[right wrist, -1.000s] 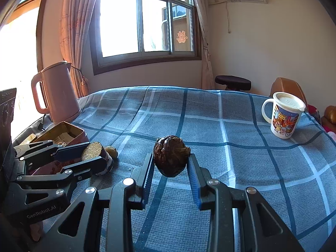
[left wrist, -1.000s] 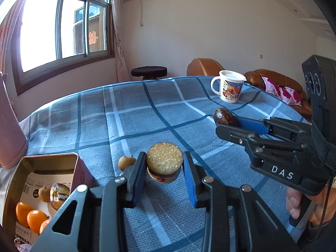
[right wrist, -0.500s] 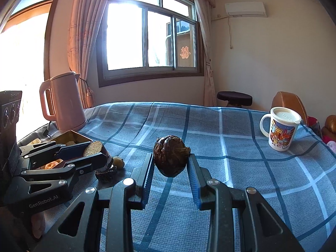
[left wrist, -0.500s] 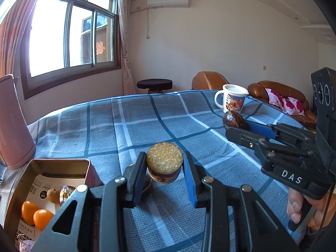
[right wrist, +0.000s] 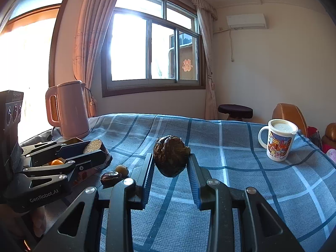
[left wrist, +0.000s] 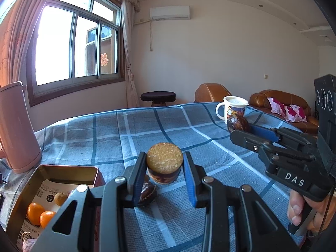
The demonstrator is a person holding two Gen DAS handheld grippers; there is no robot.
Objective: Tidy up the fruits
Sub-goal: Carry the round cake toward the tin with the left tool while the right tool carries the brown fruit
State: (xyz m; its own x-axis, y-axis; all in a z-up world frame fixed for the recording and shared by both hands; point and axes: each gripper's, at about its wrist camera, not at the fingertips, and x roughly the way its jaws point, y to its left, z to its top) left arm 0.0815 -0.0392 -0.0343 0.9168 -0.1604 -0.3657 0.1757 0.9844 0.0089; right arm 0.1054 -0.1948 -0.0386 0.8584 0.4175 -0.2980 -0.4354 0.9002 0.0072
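My left gripper [left wrist: 164, 169] is shut on a round dark fruit piece with a flat golden top [left wrist: 164, 157], held above the blue checked cloth just right of the open tin box [left wrist: 69, 168]. The box holds two oranges [left wrist: 34, 210] and a small tan fruit [left wrist: 61, 198]. My right gripper [right wrist: 171, 163] is shut on a dark wrinkled fruit [right wrist: 171, 155], in the air over the middle of the table. Below the left gripper, a dark fruit [right wrist: 110, 178] and a small tan fruit [right wrist: 122, 169] lie on the cloth. In the left wrist view the right gripper [left wrist: 239, 127] is at the right.
A pink kettle [right wrist: 71, 113] stands at the table's left edge behind the box. A lidded picture mug [right wrist: 279, 142] stands at the far right. A person's hand [left wrist: 296, 208] grips the right gripper's handle. Beyond the table are a stool and brown sofas.
Both grippers have lifted a little and tipped upward with their fruits still held. The table sits lower in both views, and a dark fruit now shows under the left gripper.
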